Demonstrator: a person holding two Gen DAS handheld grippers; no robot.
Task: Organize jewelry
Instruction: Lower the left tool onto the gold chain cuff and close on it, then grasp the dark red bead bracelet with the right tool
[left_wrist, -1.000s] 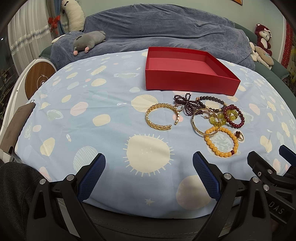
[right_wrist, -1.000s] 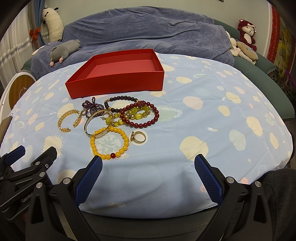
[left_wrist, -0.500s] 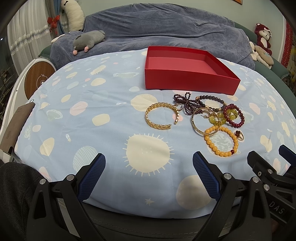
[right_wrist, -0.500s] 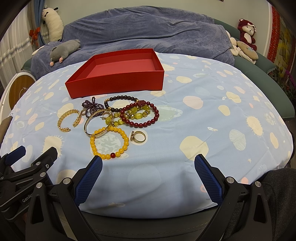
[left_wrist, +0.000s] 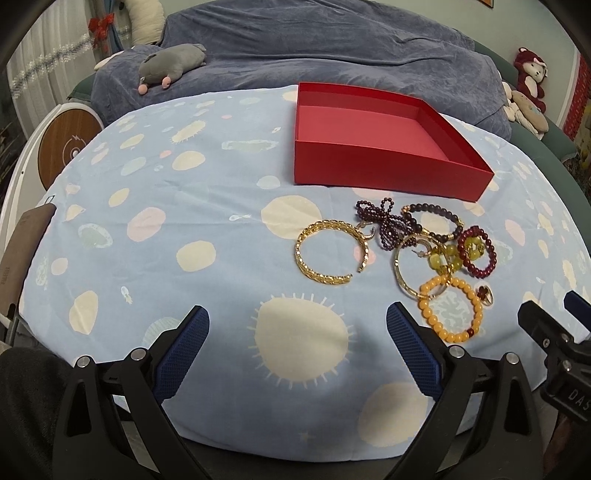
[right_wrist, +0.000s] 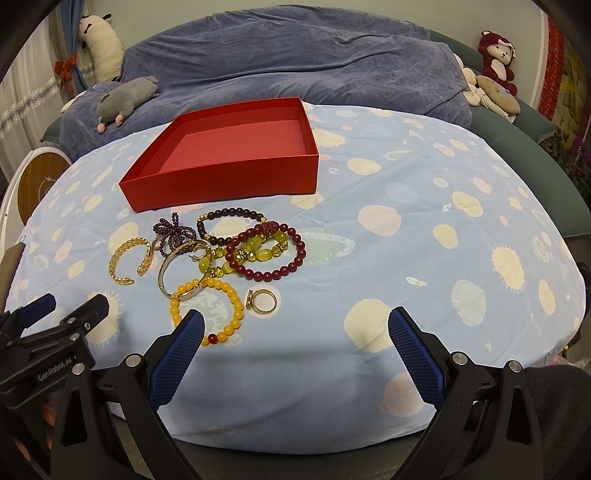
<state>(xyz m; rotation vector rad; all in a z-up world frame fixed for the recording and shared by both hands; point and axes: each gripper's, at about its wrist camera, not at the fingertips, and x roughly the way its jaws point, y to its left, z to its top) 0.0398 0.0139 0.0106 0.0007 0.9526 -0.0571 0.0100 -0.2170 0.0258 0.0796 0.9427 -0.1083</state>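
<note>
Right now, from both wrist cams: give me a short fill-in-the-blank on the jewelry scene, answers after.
1. The red box holds ____ pieces of jewelry.
2. The orange bead bracelet has one bead of a different colour, which is ____.
3. Both the left gripper and the right gripper have their jaws ____.
4. The gold cuff lies on the ____ side of the jewelry pile as the person sees it.

Answers: no; red; open; left

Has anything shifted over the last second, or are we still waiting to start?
The right gripper has come forward and lower toward the jewelry pile; its near finger now overlaps the yellow bead bracelet. Nothing grasped. Left gripper, red box and all the jewelry unchanged; both sets of jaws open.
</note>
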